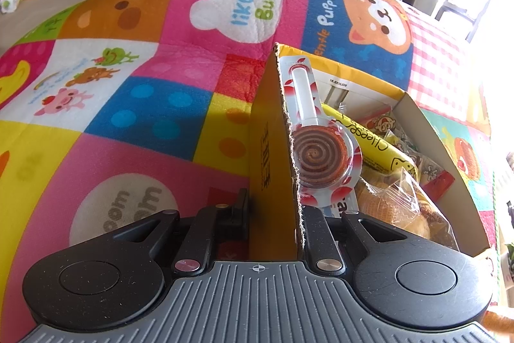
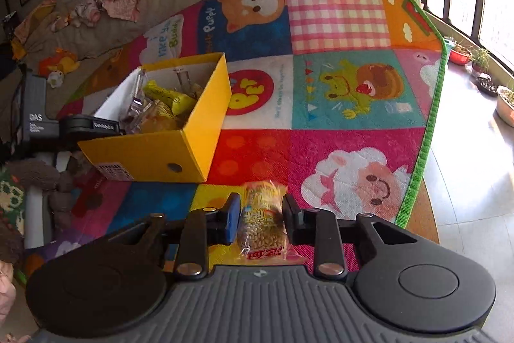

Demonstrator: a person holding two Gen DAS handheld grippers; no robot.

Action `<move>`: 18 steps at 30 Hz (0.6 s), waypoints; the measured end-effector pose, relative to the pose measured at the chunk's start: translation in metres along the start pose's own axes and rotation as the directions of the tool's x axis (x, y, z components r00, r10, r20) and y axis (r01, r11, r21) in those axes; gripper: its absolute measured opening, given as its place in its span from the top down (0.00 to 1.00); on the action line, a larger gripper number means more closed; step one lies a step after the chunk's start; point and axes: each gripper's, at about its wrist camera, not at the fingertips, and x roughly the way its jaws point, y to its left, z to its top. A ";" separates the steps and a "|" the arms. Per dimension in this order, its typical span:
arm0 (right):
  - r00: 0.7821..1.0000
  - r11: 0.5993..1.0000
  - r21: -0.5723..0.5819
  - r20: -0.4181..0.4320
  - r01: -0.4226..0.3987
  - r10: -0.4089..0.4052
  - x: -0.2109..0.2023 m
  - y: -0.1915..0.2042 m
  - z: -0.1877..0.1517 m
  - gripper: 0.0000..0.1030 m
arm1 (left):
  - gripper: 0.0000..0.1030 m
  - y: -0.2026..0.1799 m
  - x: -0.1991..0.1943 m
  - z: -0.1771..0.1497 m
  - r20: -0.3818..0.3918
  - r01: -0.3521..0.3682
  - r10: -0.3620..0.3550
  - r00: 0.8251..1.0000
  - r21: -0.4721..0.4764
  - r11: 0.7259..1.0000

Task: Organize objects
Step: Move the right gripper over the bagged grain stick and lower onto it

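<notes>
One snack packet (image 2: 261,216) sits clamped across its middle between the fingers of the right gripper (image 2: 261,214), just above the patchwork play mat (image 2: 337,21), near the front of the yellow cardboard box (image 2: 154,150). Judged light, soft and crinkly, with loose contents that could crush; a mid-body hold with modest squeeze suits it, since the clear film may slip. One box is present, holding several wrapped snacks: one spiral lollipop (image 1: 321,150), one yellow cheese stick (image 1: 369,137), others uncountable. Left gripper (image 1: 273,208) is nearly closed, pinching the box's side wall (image 1: 273,150)
</notes>
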 end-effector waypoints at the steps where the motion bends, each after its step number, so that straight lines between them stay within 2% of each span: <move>1: 1.000 1.000 -0.001 0.026 -0.016 0.016 -0.011 0.004 0.009 0.86 | 0.84 0.000 0.000 0.000 0.000 0.000 0.000 1.000 0.000 1.000; 4: 0.992 0.998 -0.034 0.113 -0.054 0.057 -0.036 0.015 0.036 0.86 | 0.84 0.000 0.000 0.000 -0.001 0.001 -0.001 1.000 -0.001 1.000; 6: 0.984 0.996 -0.083 0.175 -0.031 0.045 -0.048 0.024 0.050 0.86 | 0.84 0.000 0.000 0.000 -0.002 0.002 -0.002 1.000 -0.001 1.000; 8: 0.980 0.995 -0.103 0.196 -0.007 0.028 -0.052 0.029 0.059 0.86 | 0.84 0.000 0.000 0.000 -0.004 0.002 -0.002 1.000 0.002 1.000; 12: 0.987 0.993 -0.119 0.163 0.012 0.008 -0.047 0.026 0.054 0.85 | 0.84 0.001 0.000 -0.001 -0.002 0.009 -0.009 1.000 0.003 1.000; 18: 1.000 0.997 -0.068 0.009 0.021 -0.021 -0.010 0.008 0.012 0.60 | 0.84 0.001 0.000 0.000 0.000 0.009 -0.009 1.000 0.005 1.000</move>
